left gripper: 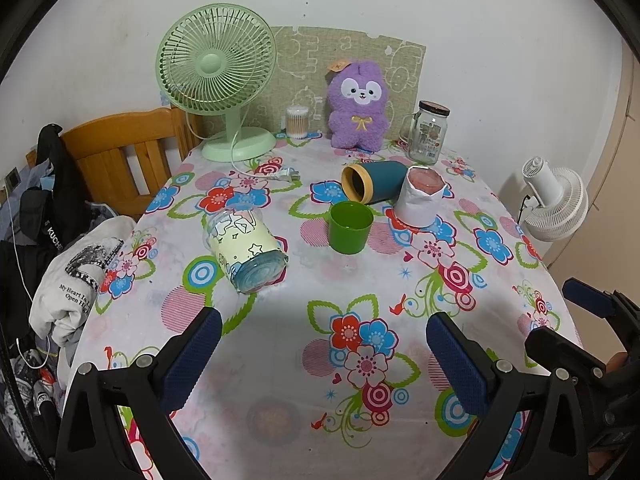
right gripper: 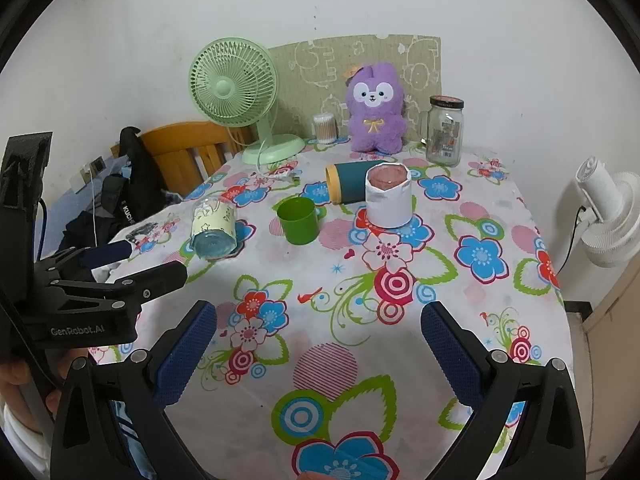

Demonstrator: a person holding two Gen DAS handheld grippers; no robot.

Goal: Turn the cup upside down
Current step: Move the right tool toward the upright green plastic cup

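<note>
The table (left gripper: 520, 264), draped in a flowered cloth, is filling both views. At its back the green fan (left gripper: 216, 68) is standing left of the purple plush toy (left gripper: 359, 106), with a small tub of cotton swabs (left gripper: 297, 121) sitting between them. A lidded glass jar (left gripper: 427, 133) is standing right of the plush; its contents are hard to make out behind the label.

Mid-table, a patterned glass (left gripper: 248, 250) is lying on its side, base toward the camera. A teal canister (left gripper: 372, 186) is lying on its side as well, its yellow-rimmed mouth showing only a dark interior. Touching or just beside it, a white-wrapped container (left gripper: 420, 196) is standing upright, showing a pinkish top surface. The green cup (left gripper: 350, 228) is standing mouth up in the centre, just in front of the canister, apparently empty.

The left gripper (left gripper: 324, 344) is hovering over the near cloth, jaws spread wide, grasping nothing. The right gripper (right gripper: 319, 334) is doing likewise, released and well apart from the cup.

A white fan (left gripper: 554, 204) beyond the right edge is being partly cut off by the table.
</note>
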